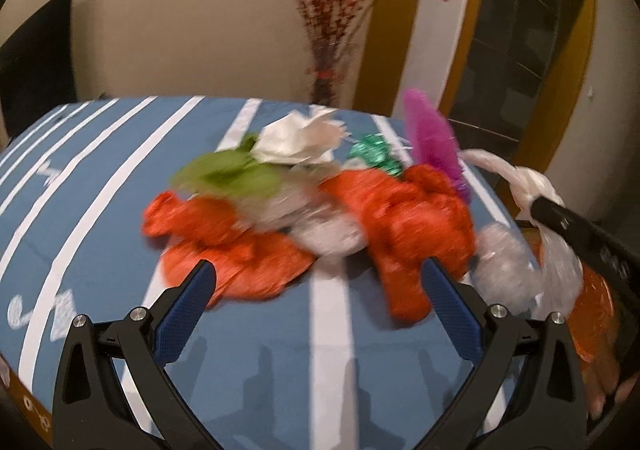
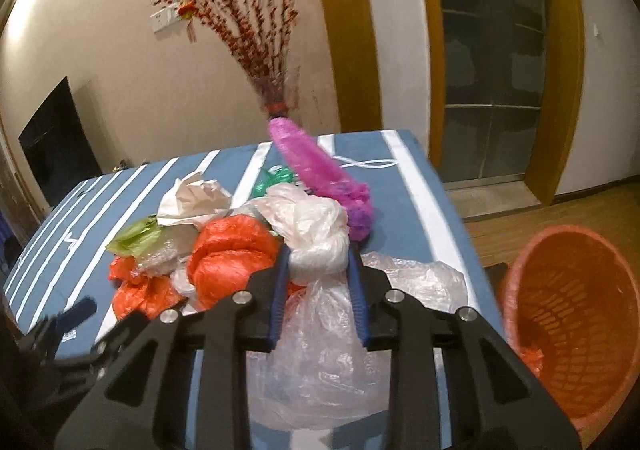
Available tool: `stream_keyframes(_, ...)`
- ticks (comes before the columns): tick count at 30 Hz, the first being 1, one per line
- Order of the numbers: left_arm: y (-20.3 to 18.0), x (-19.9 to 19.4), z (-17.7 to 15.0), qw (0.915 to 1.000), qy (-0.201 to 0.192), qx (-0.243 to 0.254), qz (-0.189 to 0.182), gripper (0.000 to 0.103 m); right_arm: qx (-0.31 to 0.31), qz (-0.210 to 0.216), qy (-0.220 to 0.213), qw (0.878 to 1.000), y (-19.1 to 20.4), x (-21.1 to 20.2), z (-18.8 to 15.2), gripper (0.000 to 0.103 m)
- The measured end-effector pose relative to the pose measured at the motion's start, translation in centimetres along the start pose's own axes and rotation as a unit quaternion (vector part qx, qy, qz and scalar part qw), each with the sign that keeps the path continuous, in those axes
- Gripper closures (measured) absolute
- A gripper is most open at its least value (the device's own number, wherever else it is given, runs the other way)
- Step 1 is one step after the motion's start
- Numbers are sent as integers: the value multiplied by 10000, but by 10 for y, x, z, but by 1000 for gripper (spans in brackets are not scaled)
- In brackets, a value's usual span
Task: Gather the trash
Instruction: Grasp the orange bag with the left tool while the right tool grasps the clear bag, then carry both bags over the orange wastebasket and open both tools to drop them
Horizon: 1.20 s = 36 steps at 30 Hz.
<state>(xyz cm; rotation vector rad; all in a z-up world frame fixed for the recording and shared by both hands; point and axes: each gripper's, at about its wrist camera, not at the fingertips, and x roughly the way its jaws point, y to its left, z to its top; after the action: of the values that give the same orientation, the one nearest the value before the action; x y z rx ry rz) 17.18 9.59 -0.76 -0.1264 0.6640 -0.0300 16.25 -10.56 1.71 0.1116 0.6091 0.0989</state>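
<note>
Your right gripper [image 2: 318, 270] is pinching the knotted clear plastic bag [image 2: 316, 234] between its jaws at the table's [image 2: 416, 234] right edge, beside the orange basket [image 2: 572, 314], which is holding only an orange scrap as far as I can see. Your left gripper [image 1: 316, 282], jaws spread and empty, is facing the pile of bags [image 1: 280, 210] mid-table, so most collecting is remaining.
</note>
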Motion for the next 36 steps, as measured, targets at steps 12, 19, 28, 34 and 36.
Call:
stream_keyframes(12, -46, 57, 21, 9979, 571, 250, -157, 26, 341, -575, -8, 9978, -64, -23, -23, 75)
stream_keyframes(19, -49, 65, 15, 9959, 741, 173, -484, 65, 423, -618, 49, 9972, -76, -24, -33, 75)
stream_keyframes(28, -55, 36, 20, 9971, 380, 278, -602, 77, 498, -635, 22, 9967, -82, -30, -34, 75)
stream_keyframes(34, -49, 14, 28, 9979, 131, 254, -583, 77, 499, -635, -98, 9967, -82, -38, -33, 75)
stream_keyframes(36, -49, 6, 31, 9979, 46, 237, -594, 77, 512, -638, -143, 9965, -83, -41, -32, 75)
